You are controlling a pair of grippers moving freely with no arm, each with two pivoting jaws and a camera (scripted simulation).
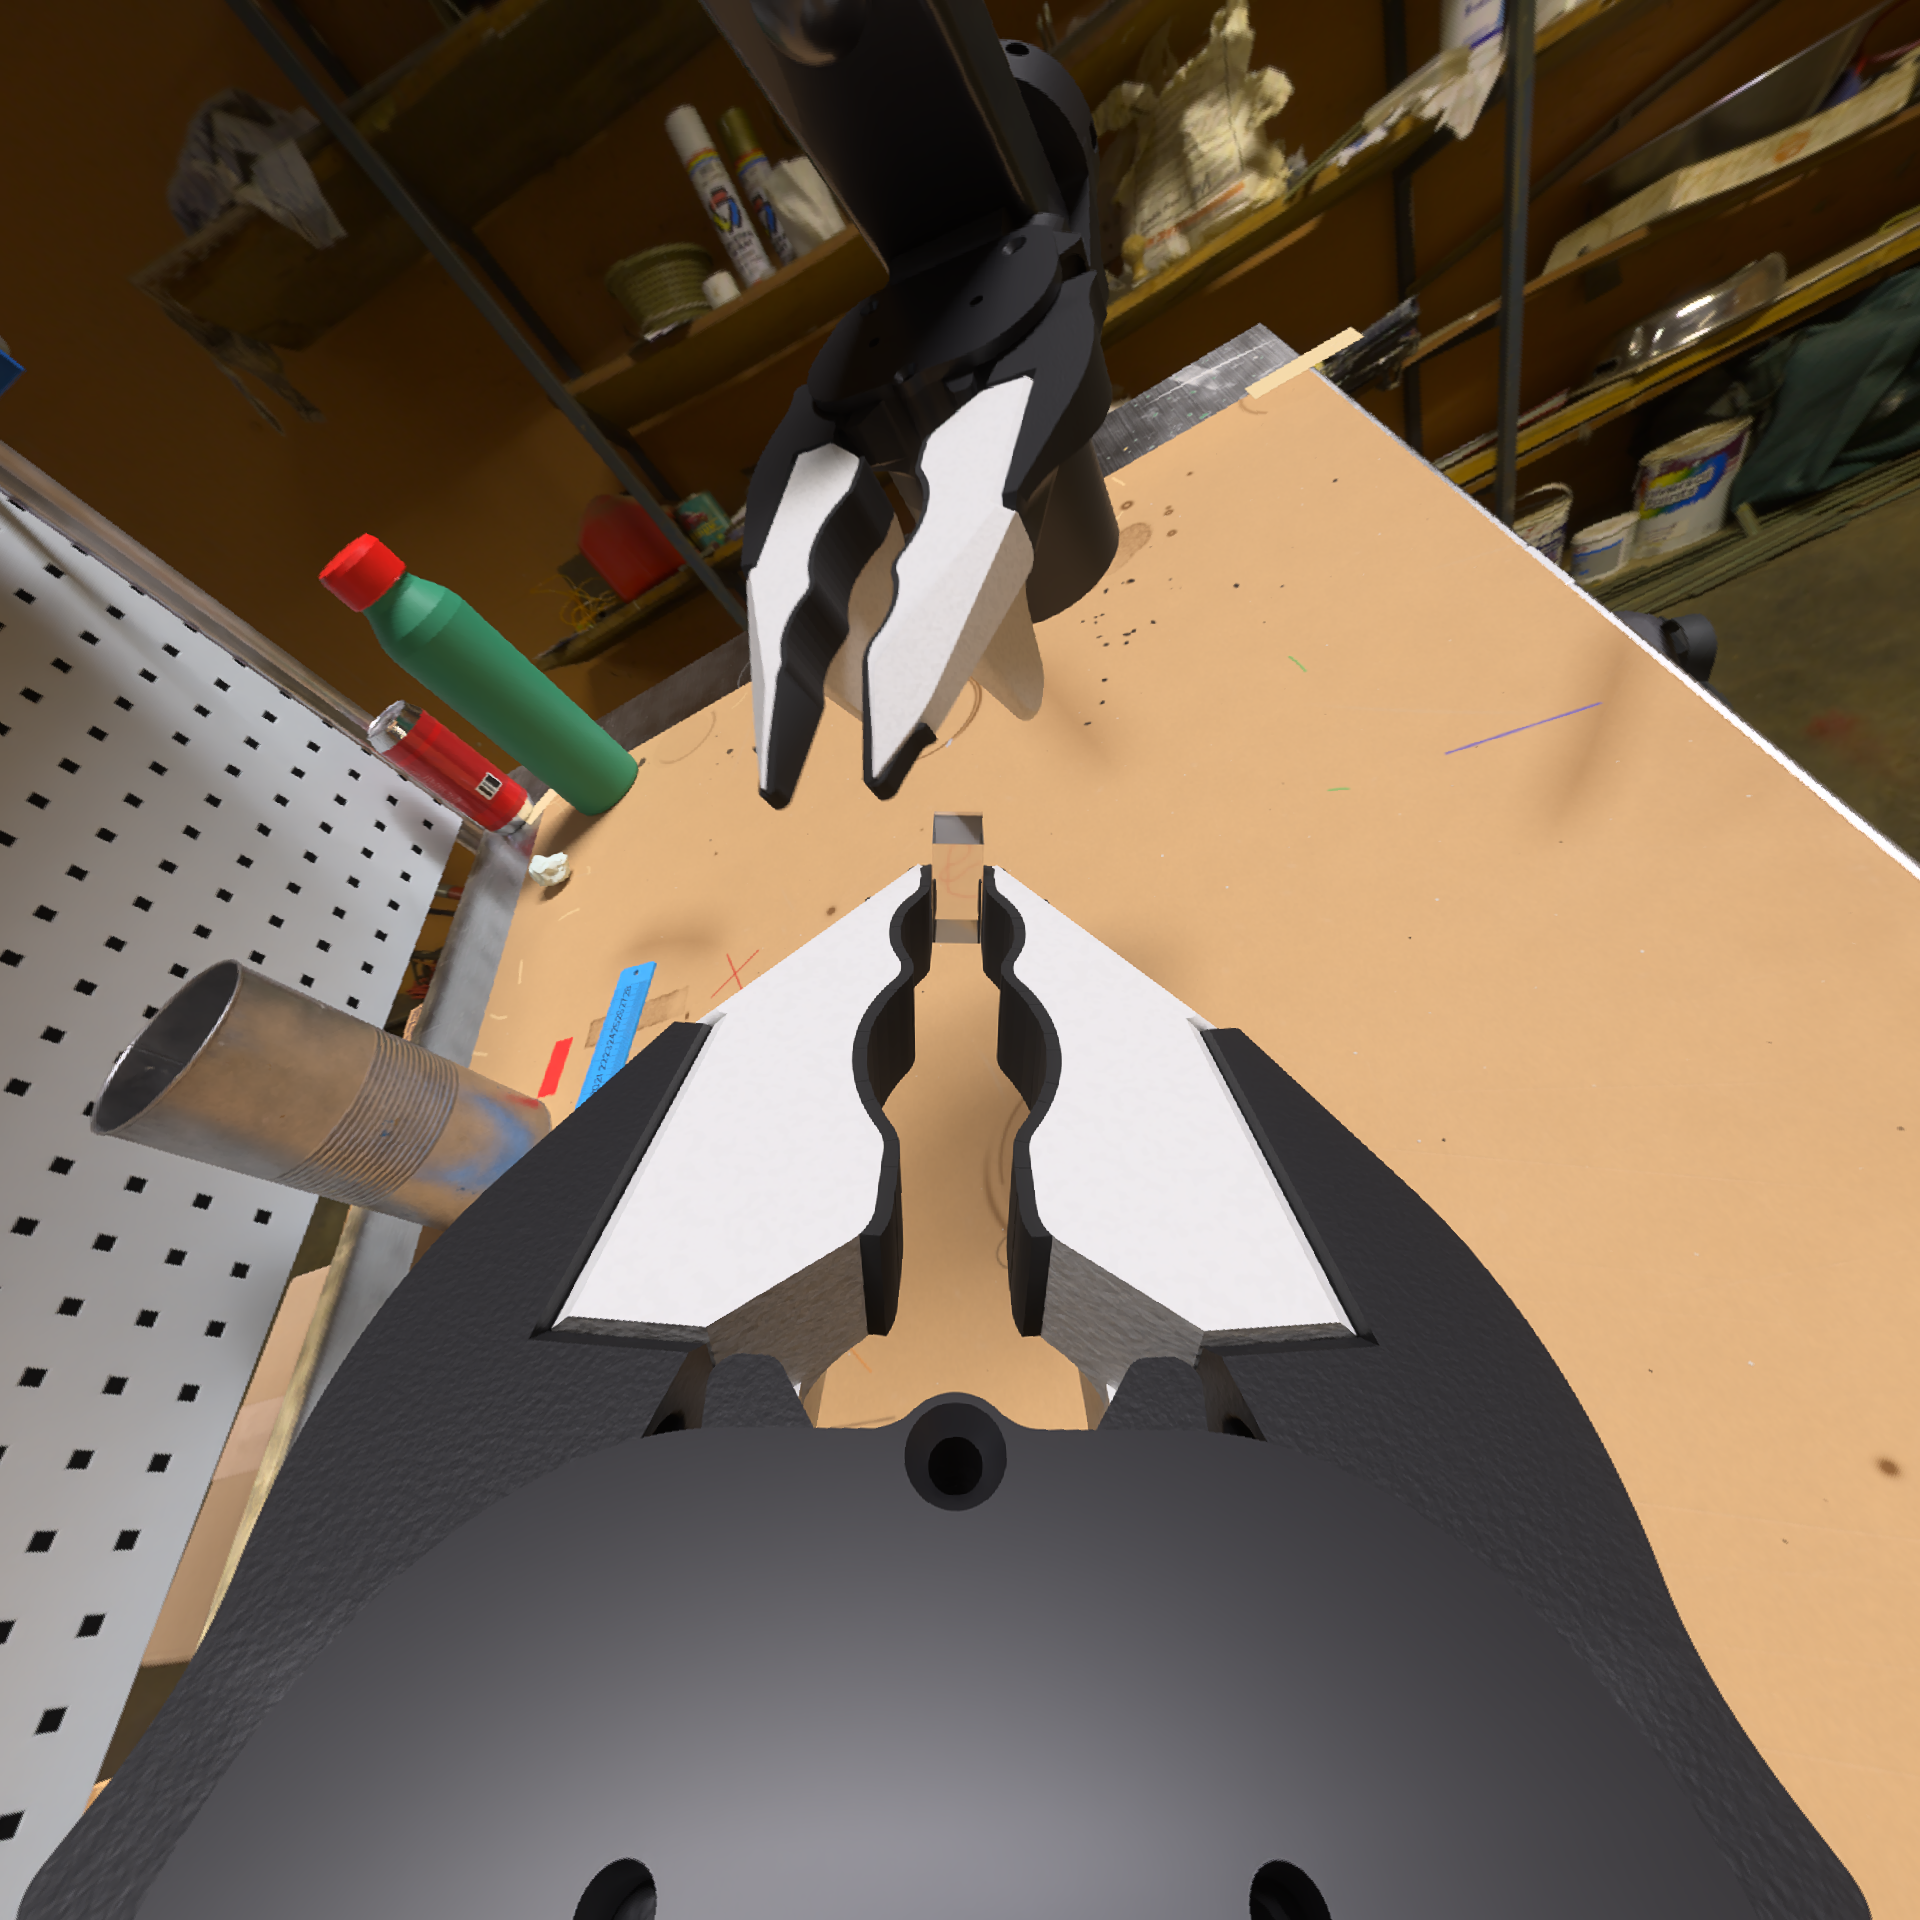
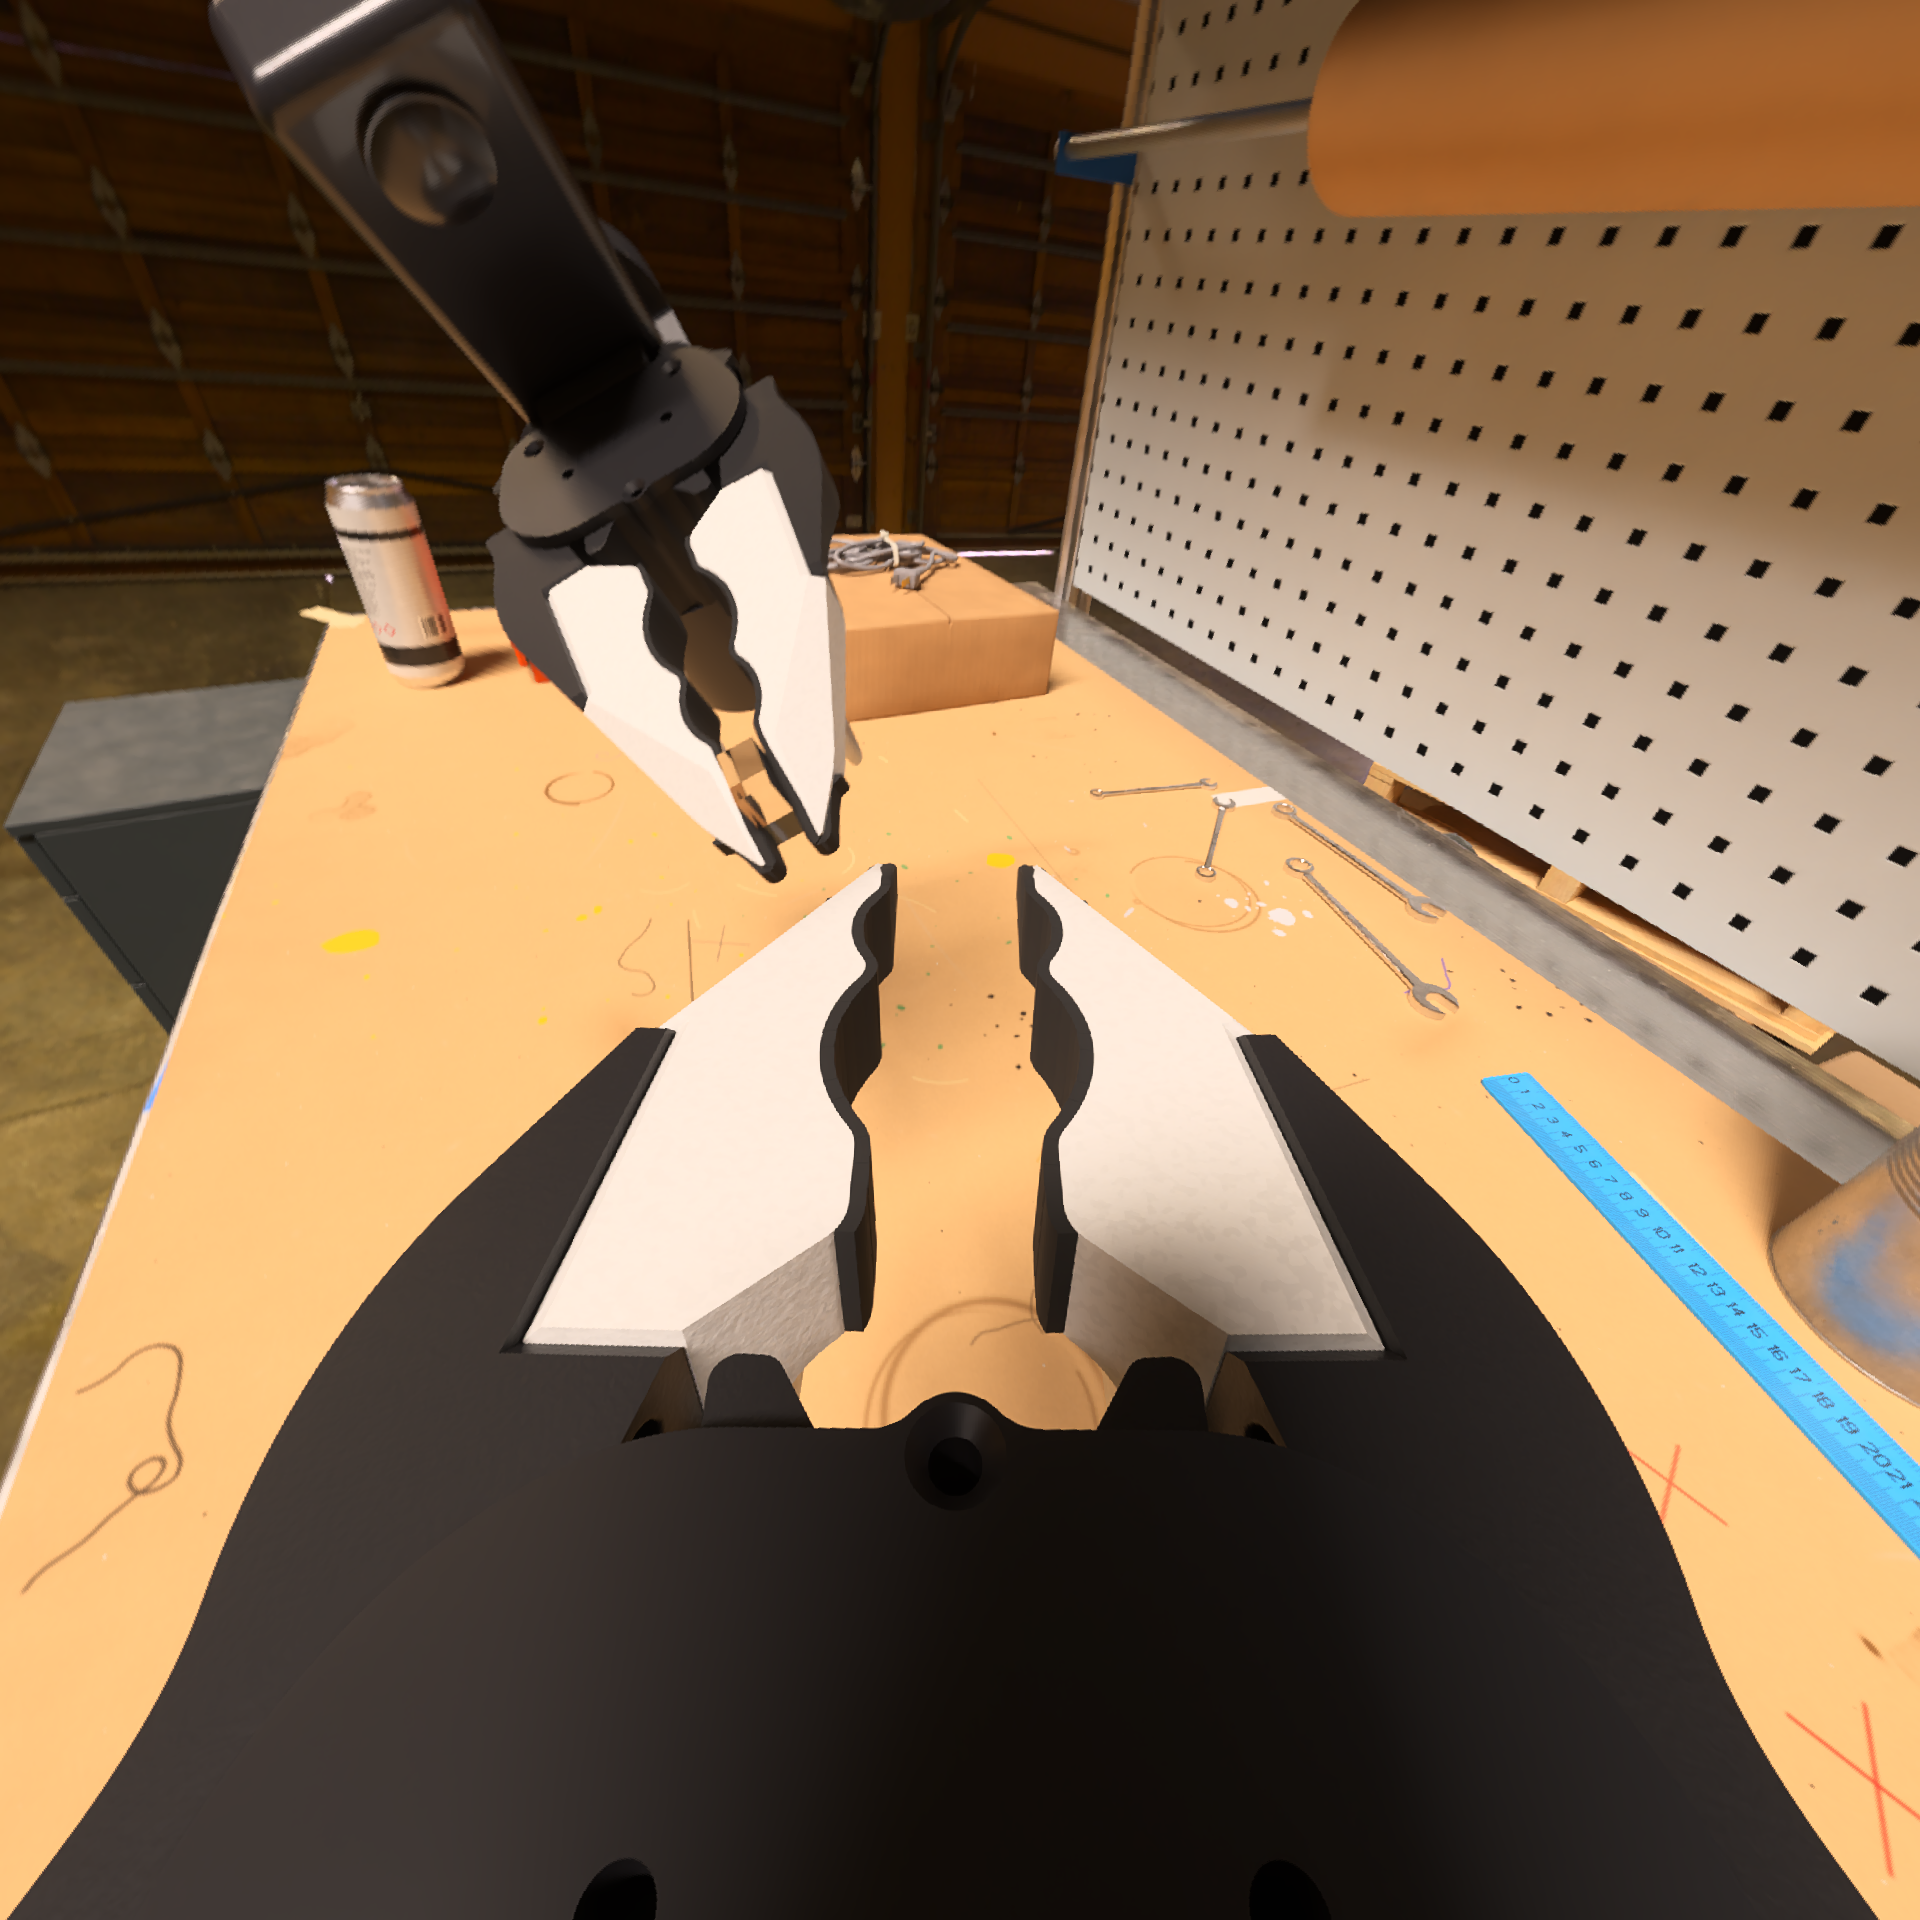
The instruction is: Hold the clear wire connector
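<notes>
- While the tan workbench [image 1: 1351, 935] fills most of both views, its far edge runs down the right of the left wrist frame, with bare board beside the grippers.
- White pegboard [image 2: 1558, 520] walls off the right side of the right wrist frame; wrenches [image 2: 1351, 904] and a blue ruler [image 2: 1704, 1288] lie along its foot.
- At the left wrist frame's left lie a metal pipe [image 1: 301, 1091], a green bottle [image 1: 488, 675] and a red lighter [image 1: 447, 764].
- A cardboard box [image 2: 935, 644] and a can [image 2: 390, 582] stand at the bench's far end.
- Centre frame, the left gripper [image 1: 954, 883] is nearly closed, its tips pinching the clear wire connector [image 1: 957, 878] held just above the bench.
- Opposite it, the right gripper [image 2: 956, 883] is parted and empty, tips near the connector [image 2: 753, 784] but apart.
</notes>
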